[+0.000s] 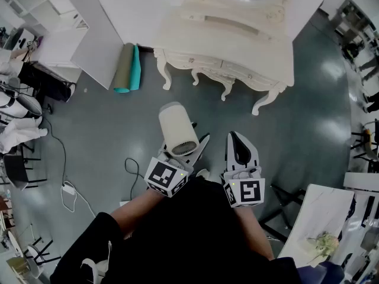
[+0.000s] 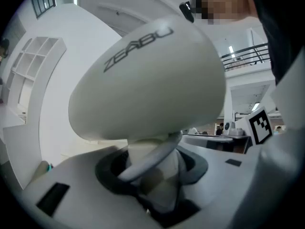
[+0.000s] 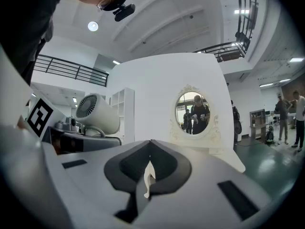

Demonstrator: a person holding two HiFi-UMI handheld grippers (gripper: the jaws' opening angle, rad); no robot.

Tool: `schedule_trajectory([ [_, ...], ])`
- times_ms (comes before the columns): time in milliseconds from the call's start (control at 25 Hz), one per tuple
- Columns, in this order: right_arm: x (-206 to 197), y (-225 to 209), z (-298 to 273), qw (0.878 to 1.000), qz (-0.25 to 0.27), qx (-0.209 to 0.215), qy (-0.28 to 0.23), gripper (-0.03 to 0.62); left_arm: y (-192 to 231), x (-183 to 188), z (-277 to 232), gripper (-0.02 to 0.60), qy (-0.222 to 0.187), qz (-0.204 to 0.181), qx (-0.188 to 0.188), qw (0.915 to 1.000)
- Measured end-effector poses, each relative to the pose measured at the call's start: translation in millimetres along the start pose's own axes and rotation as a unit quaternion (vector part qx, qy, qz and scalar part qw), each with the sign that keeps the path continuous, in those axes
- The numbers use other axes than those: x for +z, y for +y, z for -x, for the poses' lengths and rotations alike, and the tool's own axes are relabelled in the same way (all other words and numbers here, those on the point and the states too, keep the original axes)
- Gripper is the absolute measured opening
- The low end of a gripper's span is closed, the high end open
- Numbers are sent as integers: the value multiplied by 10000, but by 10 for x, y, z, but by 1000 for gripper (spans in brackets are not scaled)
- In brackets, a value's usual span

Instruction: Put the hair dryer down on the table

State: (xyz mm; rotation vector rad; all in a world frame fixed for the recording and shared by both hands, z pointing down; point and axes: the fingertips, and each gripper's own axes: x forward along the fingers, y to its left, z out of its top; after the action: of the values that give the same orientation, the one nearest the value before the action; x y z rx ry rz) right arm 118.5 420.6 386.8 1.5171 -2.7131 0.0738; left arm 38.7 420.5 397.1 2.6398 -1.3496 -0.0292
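Closest to the head camera is the person's dark top (image 1: 195, 235), with both forearms reaching forward from it. The left gripper (image 1: 188, 151) holds the hair dryer (image 1: 176, 129) up in the air over the grey-green floor (image 1: 106, 129), well short of the white dressing table (image 1: 237, 46). The dryer's round grille faces the camera. The right gripper (image 1: 235, 138) hangs just beside it, its fingers pressed together. Two rolled mats (image 1: 128, 68) lie by the table's left legs.

From the left gripper view, the dryer's pale body fills the upper frame. Its handle (image 2: 159, 175) stands between the two jaws, which pinch it from either side, and a grey loop crosses it.

From the right gripper view, the jaws meet with only a thin slit between them — nothing is held. The dryer shows at the left, clear of any surface, and the table's oval mirror (image 3: 195, 112) stands straight ahead, with people reflected in it.
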Motion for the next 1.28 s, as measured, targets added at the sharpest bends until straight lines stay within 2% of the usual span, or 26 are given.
schedule_trajectory([
  [240, 10, -95, 178, 9997, -165, 120, -150, 18, -12, -45, 73, 195, -56, -39, 251, 9997],
  [440, -117, -235, 353, 9986, -433, 180, -228, 20, 48, -113, 154, 195, 68, -37, 410, 9991],
  [680, -106, -527, 430, 9982, -496, 2, -325, 20, 129, -101, 177, 195, 95, -87, 568, 9983],
  [960, -120, -648, 418, 9985, -473, -135, -258, 20, 76, -111, 43, 195, 77, -68, 444, 9990],
  [1280, -45, -787, 173, 9974, -545, -165, -443, 20, 241, -79, -307, 195, 42, -42, 248, 9997],
])
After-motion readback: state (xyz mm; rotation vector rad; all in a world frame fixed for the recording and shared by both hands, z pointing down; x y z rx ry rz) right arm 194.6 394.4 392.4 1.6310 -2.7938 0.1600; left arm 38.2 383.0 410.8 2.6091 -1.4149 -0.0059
